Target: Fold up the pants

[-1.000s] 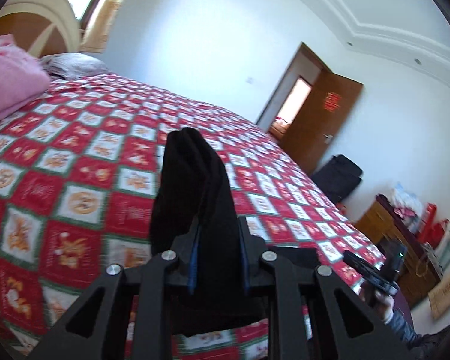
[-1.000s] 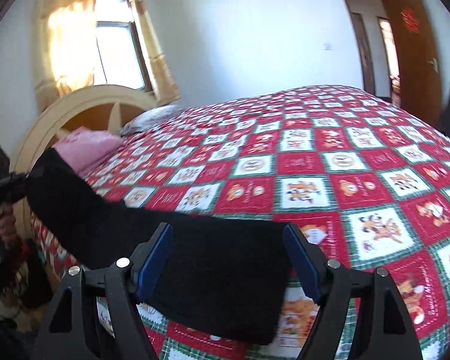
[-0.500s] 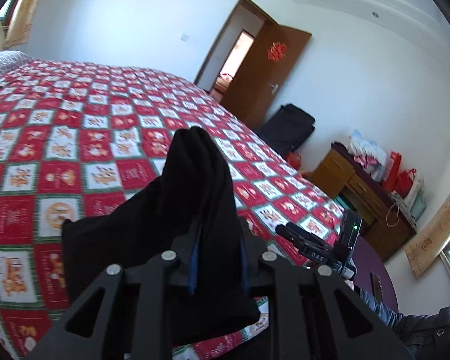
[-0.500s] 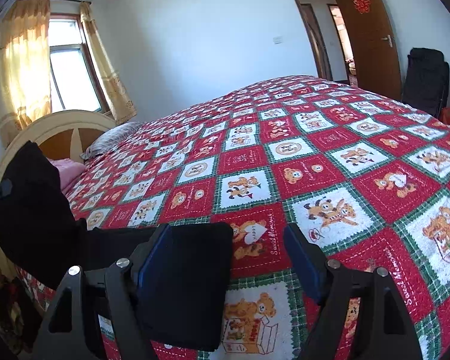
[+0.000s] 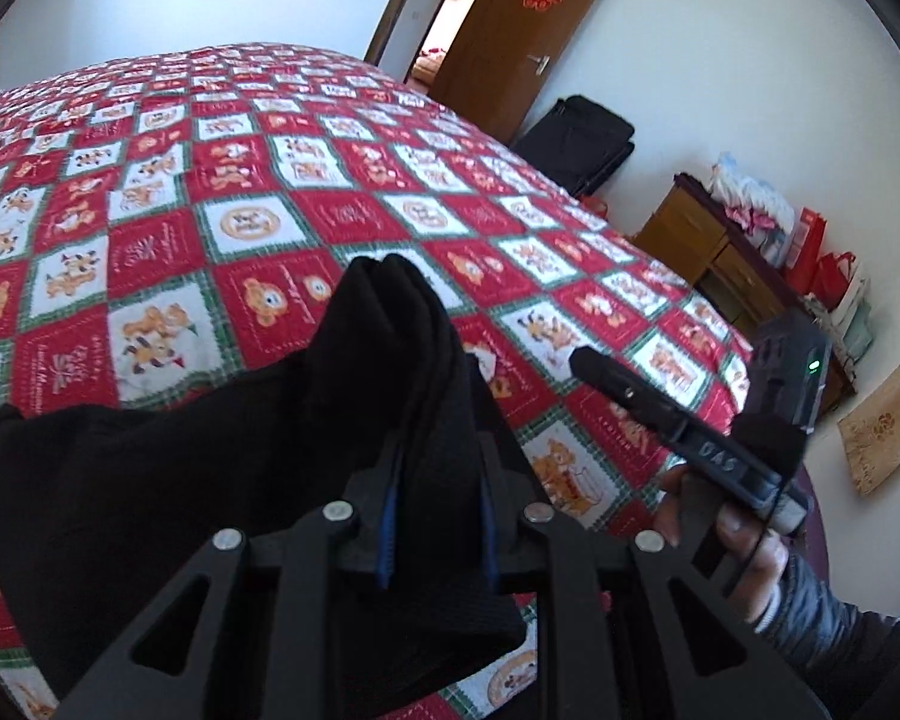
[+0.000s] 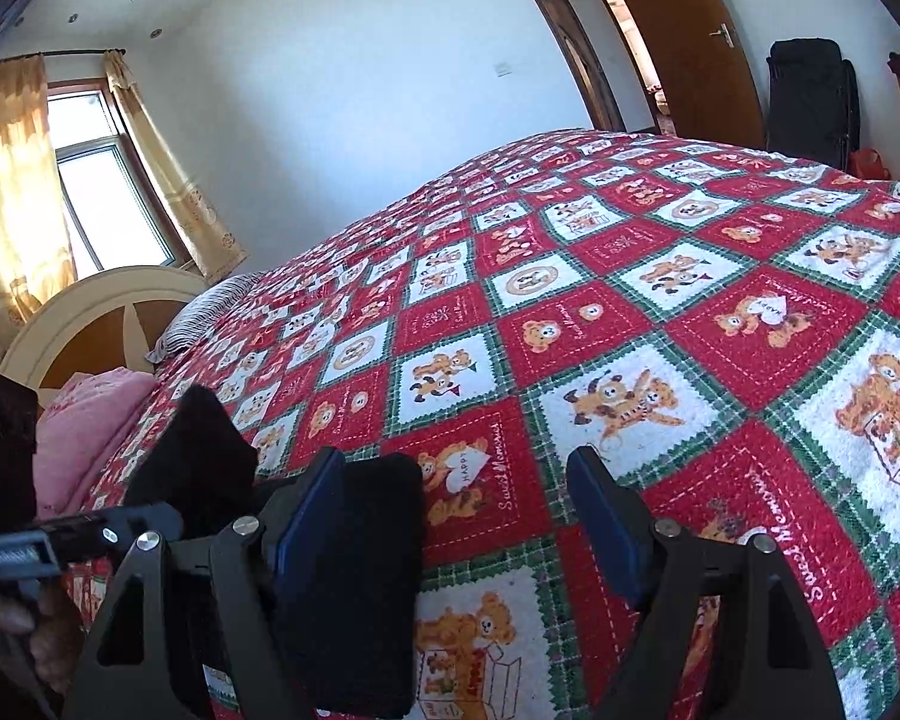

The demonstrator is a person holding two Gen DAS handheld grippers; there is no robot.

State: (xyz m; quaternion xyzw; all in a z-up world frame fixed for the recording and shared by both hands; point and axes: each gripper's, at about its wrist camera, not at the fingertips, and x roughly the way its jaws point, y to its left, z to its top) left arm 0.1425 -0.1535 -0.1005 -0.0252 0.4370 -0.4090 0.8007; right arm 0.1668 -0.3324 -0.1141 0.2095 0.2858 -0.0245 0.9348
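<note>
Left gripper (image 5: 438, 516) clamps bunched black pants (image 5: 150, 480) — right gripper (image 6: 450, 516) gapes, pants beside its left finger.

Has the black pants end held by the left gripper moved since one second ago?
Yes. In the right wrist view the black pants end held by the left gripper has travelled from near the headboard toward the right gripper.

pants (image 6: 354, 588) on bed (image 6: 660, 312), near edge | pillow (image 6: 204, 318) at headboard (image 6: 90, 324) end | door (image 5: 510, 30) beyond far edge
</note>
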